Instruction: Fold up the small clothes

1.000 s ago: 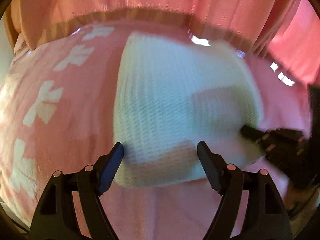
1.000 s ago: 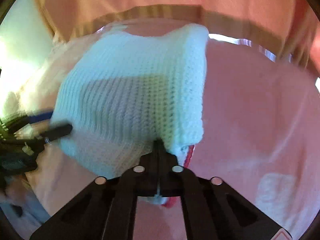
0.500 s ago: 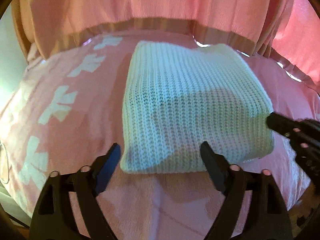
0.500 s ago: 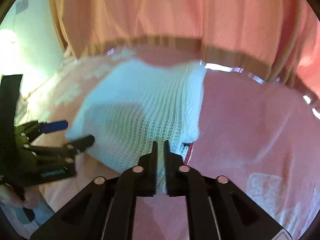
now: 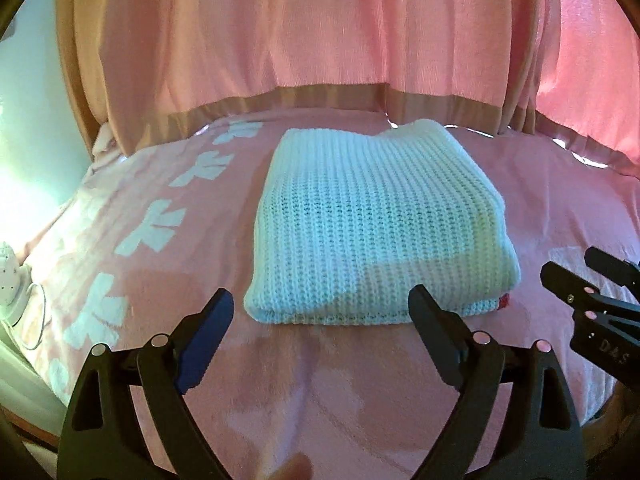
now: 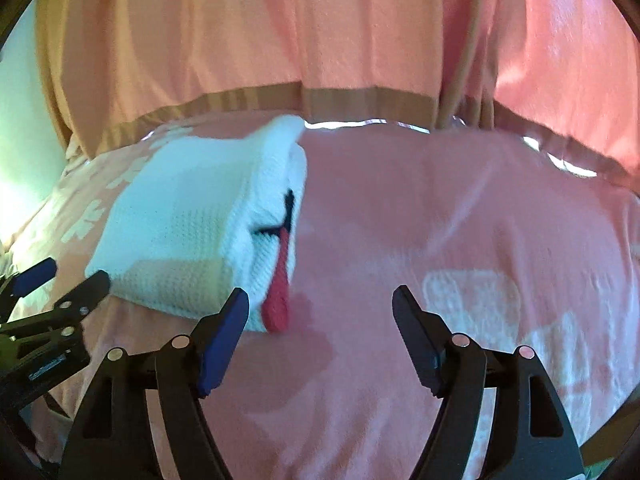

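A white knitted garment (image 5: 368,232) lies folded into a thick rectangle on the pink blanket (image 5: 200,264). In the right wrist view the garment (image 6: 192,224) shows its layered right edge with a red trim (image 6: 280,280) sticking out. My left gripper (image 5: 320,312) is open and empty, just in front of the garment's near edge. My right gripper (image 6: 320,312) is open and empty, to the right of the garment's near corner. The right gripper also shows at the right edge of the left wrist view (image 5: 576,276), and the left gripper at the left edge of the right wrist view (image 6: 68,280).
Pink curtains (image 5: 320,28) with a tan hem hang behind the blanket's far edge. White patterns (image 5: 152,228) run down the blanket's left side. A white object with a cord (image 5: 12,284) sits at the far left. A light patch (image 6: 480,304) marks the blanket at right.
My right gripper opened and let go of the garment's edge, then drew back. The garment settled flat and folded. My left gripper pulled back from it, still open.
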`<state>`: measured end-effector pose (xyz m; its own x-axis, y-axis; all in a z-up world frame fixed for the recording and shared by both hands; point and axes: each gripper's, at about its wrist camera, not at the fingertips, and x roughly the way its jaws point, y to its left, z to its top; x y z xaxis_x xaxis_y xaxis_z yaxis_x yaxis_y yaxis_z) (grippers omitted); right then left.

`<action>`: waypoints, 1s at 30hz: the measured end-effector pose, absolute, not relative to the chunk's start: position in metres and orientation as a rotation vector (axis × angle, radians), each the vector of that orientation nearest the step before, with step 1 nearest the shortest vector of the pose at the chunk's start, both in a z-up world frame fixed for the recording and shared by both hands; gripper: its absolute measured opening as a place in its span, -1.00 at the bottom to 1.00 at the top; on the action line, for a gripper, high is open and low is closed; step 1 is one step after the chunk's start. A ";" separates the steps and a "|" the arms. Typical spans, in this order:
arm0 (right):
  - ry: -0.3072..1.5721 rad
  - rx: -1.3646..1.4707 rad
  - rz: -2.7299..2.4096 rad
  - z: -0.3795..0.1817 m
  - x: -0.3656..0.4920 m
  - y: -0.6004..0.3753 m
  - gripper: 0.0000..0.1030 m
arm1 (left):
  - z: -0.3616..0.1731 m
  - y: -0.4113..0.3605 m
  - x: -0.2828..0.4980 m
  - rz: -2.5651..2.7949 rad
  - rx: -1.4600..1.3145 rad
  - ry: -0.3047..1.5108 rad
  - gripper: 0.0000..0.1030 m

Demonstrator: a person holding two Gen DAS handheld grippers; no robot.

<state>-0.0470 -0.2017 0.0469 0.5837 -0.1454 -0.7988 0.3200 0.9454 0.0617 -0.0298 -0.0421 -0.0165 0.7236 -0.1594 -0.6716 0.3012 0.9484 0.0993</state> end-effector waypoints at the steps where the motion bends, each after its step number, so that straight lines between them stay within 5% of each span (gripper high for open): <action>1: 0.917 0.210 -0.278 0.045 -0.049 -0.203 0.39 | -0.017 -0.042 -0.032 -0.249 0.207 0.712 0.68; 16: 0.919 0.234 -0.219 0.042 -0.053 -0.202 0.41 | -0.027 -0.048 -0.036 -0.255 0.198 0.762 0.75; 26: 1.007 0.313 -0.050 0.019 0.029 -0.208 0.53 | -0.031 0.003 0.070 -0.275 -0.234 0.951 0.85; 27: 1.031 0.330 -0.048 0.012 0.033 -0.208 0.12 | -0.044 0.001 0.077 -0.272 -0.238 1.002 0.82; 28: 1.059 0.378 -0.018 -0.001 0.037 -0.209 -0.52 | -0.052 0.000 0.080 -0.276 -0.245 1.032 0.59; 30: 1.069 0.441 0.016 -0.007 0.039 -0.210 -0.64 | -0.066 -0.007 0.082 -0.310 -0.233 1.089 0.22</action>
